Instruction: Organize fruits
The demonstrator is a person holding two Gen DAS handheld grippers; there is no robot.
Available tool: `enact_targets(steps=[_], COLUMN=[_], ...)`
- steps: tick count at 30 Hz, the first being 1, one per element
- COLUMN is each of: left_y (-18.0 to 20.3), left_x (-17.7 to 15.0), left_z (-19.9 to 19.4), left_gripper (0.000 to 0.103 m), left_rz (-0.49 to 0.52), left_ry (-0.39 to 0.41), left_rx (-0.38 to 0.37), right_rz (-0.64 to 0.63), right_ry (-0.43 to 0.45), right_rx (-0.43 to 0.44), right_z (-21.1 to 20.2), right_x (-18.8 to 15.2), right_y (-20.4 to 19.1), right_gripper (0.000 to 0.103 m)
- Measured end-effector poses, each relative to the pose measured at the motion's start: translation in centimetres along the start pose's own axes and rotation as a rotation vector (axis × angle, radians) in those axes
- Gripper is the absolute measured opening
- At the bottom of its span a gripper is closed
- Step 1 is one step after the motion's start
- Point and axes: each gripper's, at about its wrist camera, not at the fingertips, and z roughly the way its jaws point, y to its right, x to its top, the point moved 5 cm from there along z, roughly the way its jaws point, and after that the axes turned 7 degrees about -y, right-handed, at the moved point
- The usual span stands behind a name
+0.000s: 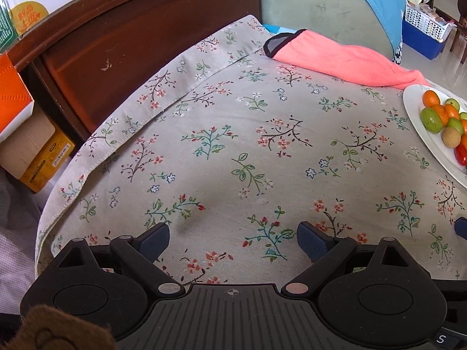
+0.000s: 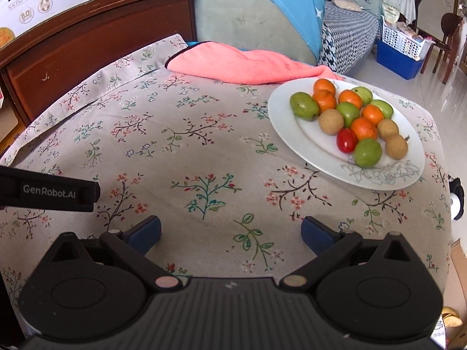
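Observation:
A white plate (image 2: pixel 294 134) rests on the floral tablecloth (image 2: pixel 189 151) at the right, piled with small fruits: orange mandarins (image 2: pixel 324 100), green fruits (image 2: pixel 304 106), tan round fruits (image 2: pixel 331 122) and one red tomato (image 2: pixel 346 140). My right gripper (image 2: pixel 232 234) is open and holds nothing, hovering low over the cloth in front and to the left of the plate. My left gripper (image 1: pixel 233 240) is open too, above bare cloth. In the left wrist view the plate (image 1: pixel 417 113) with its fruits (image 1: pixel 431 120) shows at the right edge.
A pink towel (image 2: pixel 242 65) lies at the table's far side against a grey-green cushion (image 2: pixel 248 20). A dark wooden headboard (image 2: pixel 87 38) runs along the left. Cartons (image 1: pixel 35 157) sit beyond the table's left edge. The left gripper's body (image 2: pixel 49 189) juts in from the left.

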Motion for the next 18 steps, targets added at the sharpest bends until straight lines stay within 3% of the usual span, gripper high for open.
enact_targets(steps=[18], left_y=[-0.4], left_x=[0.2], left_z=[0.7], left_gripper=[0.096], left_rz=[-0.032], left_ry=[0.012], left_rx=[-0.052], right_rz=[-0.057], right_ry=[0.160], right_rx=[0.008], right_z=[1.8], right_x=[1.3], right_y=[-0.6], right_gripper=[0.102])
